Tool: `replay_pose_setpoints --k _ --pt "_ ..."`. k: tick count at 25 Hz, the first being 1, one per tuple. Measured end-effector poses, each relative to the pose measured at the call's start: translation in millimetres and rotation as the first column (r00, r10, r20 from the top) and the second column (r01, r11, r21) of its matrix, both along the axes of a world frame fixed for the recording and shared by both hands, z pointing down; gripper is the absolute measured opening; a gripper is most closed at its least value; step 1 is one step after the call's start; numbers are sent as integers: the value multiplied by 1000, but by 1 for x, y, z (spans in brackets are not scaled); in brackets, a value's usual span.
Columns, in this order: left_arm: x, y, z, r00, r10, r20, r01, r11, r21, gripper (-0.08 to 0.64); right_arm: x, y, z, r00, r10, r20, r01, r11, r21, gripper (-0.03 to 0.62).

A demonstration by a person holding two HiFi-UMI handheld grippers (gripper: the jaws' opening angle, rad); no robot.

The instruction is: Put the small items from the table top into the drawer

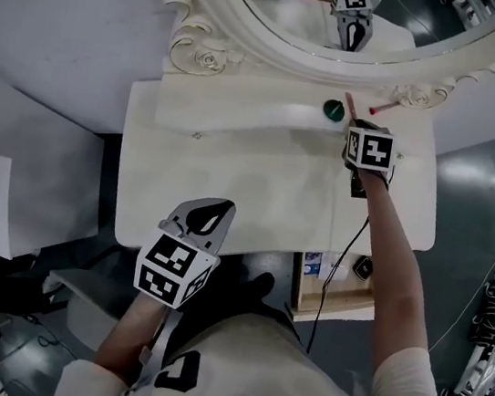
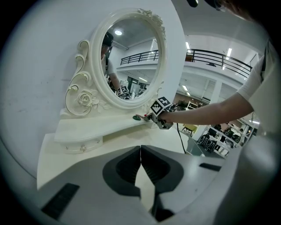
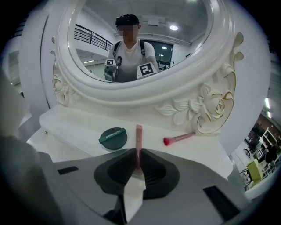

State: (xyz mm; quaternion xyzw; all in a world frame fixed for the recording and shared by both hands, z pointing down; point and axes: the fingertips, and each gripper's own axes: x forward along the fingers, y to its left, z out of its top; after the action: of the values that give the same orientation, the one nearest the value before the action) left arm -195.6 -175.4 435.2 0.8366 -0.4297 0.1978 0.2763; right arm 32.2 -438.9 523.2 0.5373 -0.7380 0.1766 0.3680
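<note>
Right gripper (image 3: 138,160): my jaws are clamped on a thin pink stick (image 3: 138,140). It runs straight out from between the pads, free end pointing at the base of the mirror (image 3: 145,44). I cannot tell whether that end rests on the shelf (image 3: 79,125) under the mirror or is just clear of it.

Green compact (image 3: 113,137): round, lid closed. It lies flat on the shelf below the mirror's lower rim, just left of the stick and not touching it.

Brush (image 3: 178,139): pink handle, red bristles. It lies on the shelf below the mirror's right-hand carved rose (image 3: 210,105), bristles toward the stick, handle angled up toward the rose. It is apart from both the stick and my jaws.

Head view: the right gripper (image 1: 354,125) is reached in under the mirror (image 1: 254,32), with the compact (image 1: 334,110) just to its left and the brush (image 1: 383,107) to its right.

Left gripper (image 2: 140,162): jaws closed tip to tip, nothing between them. It hangs over the front edge of the table (image 1: 233,172), well back from the mirror and to the left (image 1: 218,211).

Small drawer front (image 2: 81,145) with a knob sits in the shelf face below the mirror's left scroll, and it looks closed.
</note>
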Motion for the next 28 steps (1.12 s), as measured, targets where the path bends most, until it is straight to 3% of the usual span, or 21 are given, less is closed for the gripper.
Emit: replay_pose_setpoints --k 11,28 --pt "10 2 -10 999 26 28 -27 999 27 55 5 9 -31 998 2 64 -6 998 64 54" --pt "37 20 -35 994 80 73 -85 994 73 55 16 34 -60 995 -54 89 44 993 113 54"
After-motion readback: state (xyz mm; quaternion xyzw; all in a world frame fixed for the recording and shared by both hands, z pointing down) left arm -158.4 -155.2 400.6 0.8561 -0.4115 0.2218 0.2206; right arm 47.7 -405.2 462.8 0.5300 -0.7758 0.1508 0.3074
